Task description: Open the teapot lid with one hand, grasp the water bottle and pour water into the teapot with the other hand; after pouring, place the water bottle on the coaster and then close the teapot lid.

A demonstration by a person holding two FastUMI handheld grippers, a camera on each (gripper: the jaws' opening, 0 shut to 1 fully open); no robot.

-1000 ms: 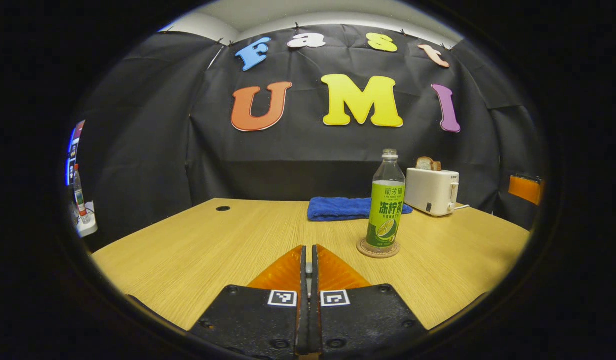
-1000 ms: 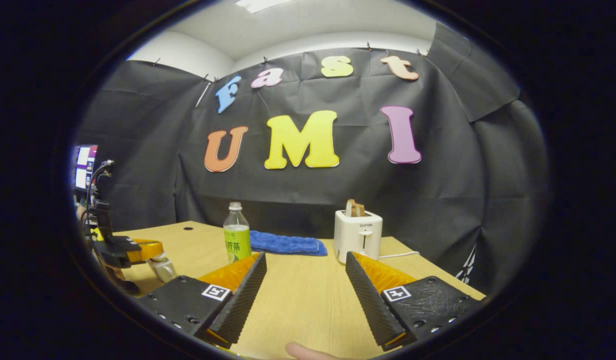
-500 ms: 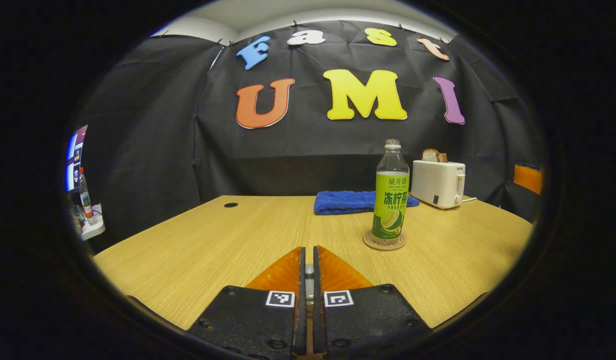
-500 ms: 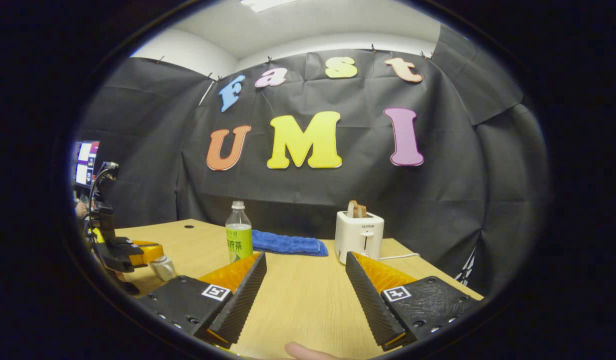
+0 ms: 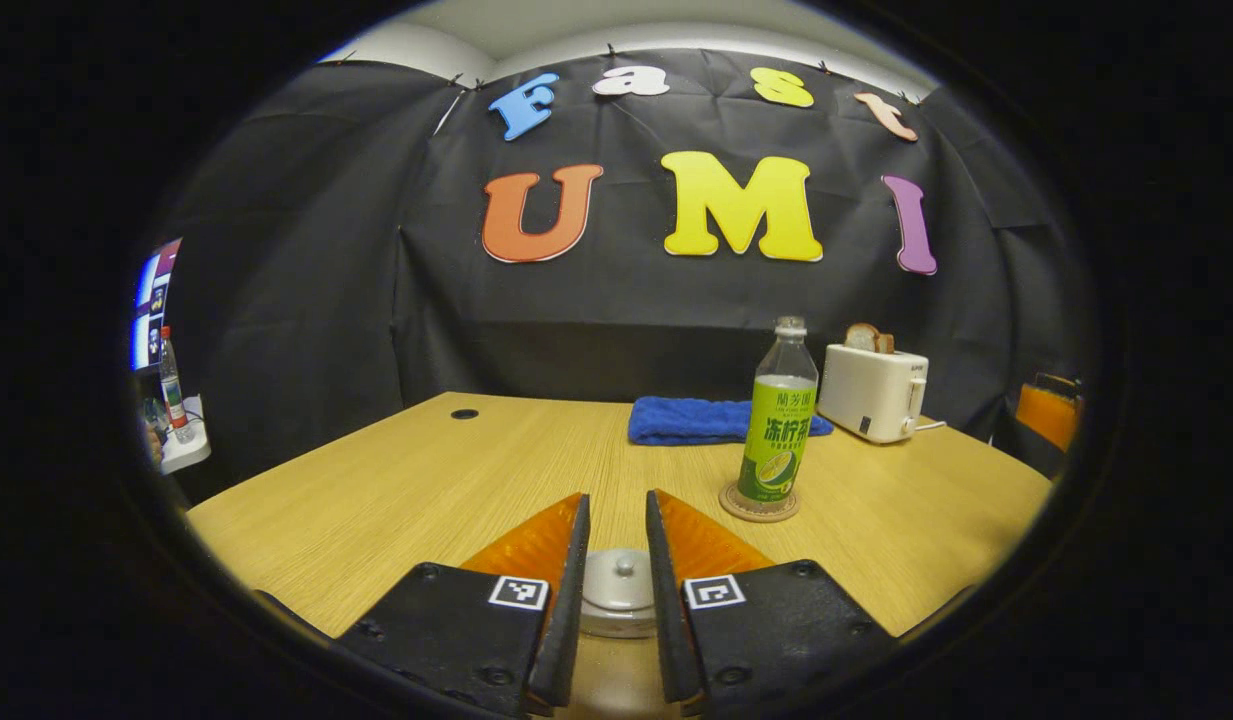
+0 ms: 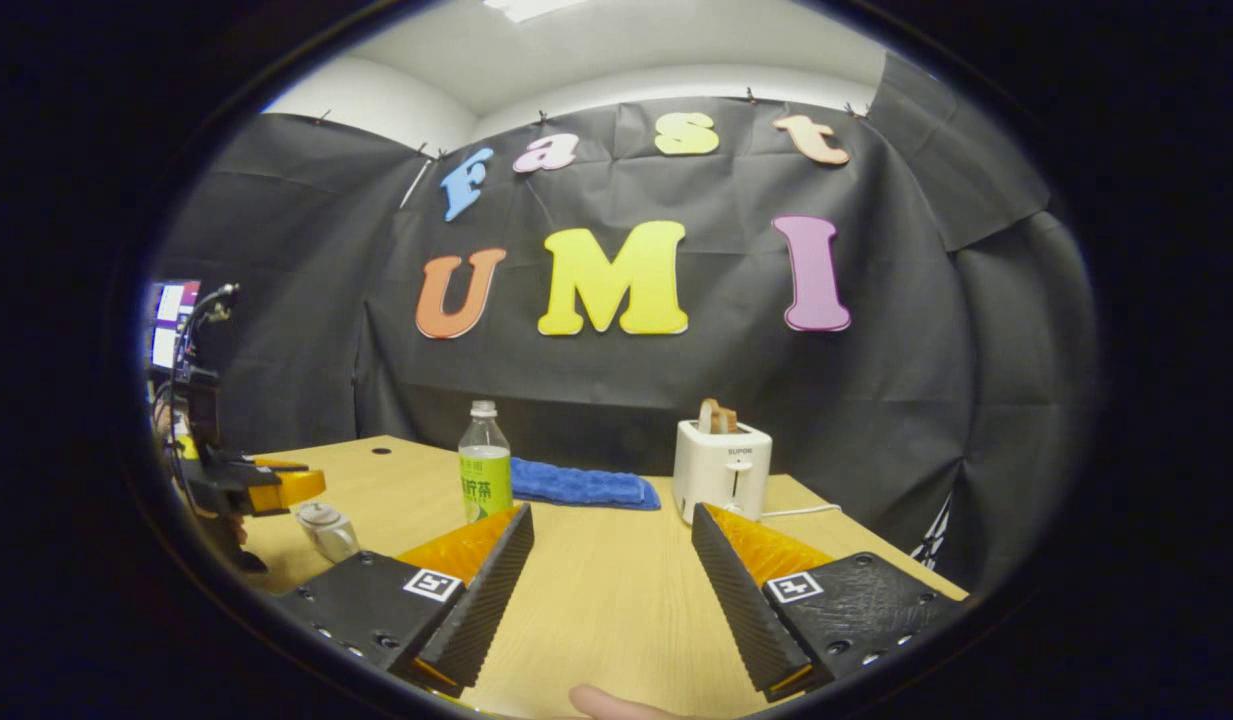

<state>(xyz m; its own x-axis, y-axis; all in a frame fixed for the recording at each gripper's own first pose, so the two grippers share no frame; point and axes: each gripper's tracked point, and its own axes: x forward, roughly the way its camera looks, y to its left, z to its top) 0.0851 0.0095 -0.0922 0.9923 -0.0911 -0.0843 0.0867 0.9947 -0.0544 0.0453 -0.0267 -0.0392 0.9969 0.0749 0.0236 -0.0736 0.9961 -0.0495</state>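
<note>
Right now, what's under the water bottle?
A round coaster on the wooden table; the water bottle stands upright on it. Its rim shows around the bottle's base; the part beneath the base is covered.

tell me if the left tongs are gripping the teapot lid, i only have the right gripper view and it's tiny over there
observer: Not gripping. In the left gripper view the left tongs are open, and the teapot lid shows in the gap between the two fingers, with its knob about midway between them.
operator: ok, i can't see the bottle's base from here, is it on the coaster
observer: Yes. The water bottle stands upright on the round coaster, in front of the blue towel.
</note>
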